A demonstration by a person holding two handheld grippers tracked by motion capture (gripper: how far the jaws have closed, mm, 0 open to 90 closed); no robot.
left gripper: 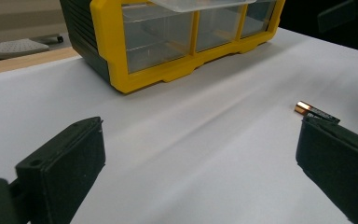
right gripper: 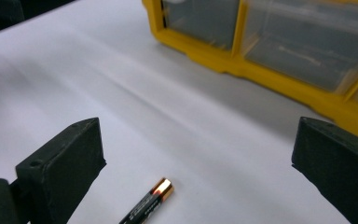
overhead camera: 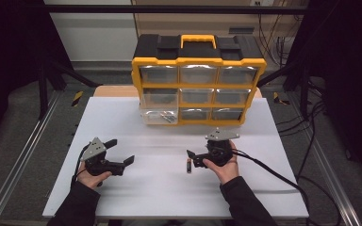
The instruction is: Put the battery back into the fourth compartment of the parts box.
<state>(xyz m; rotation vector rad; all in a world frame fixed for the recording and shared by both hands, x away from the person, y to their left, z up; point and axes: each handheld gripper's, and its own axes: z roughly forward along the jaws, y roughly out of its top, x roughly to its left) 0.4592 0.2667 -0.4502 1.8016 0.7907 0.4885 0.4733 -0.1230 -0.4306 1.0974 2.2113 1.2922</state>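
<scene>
Right gripper (overhead camera: 189,154) is hovering low with jaws spread wide and holding nothing; the battery (overhead camera: 188,166) is lying on the white table (overhead camera: 264,188) just in front of them, untouched. Left gripper (overhead camera: 121,151) is sitting wide open and empty, well apart from the battery; farther back the yellow drawer box (overhead camera: 199,61) is standing with its bottom-left drawer (overhead camera: 159,117) pulled out.

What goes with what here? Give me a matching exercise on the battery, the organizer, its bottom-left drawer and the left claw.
Things:
1. battery
2. organizer
3. bottom-left drawer
4. left claw

States or places:
A. pulled out, small metal parts inside
B. open over bare white table
C. lying flat by the right claw
D. standing at the table's far edge, yellow frame

Pairs: 1-C, 2-D, 3-A, 4-B
</scene>
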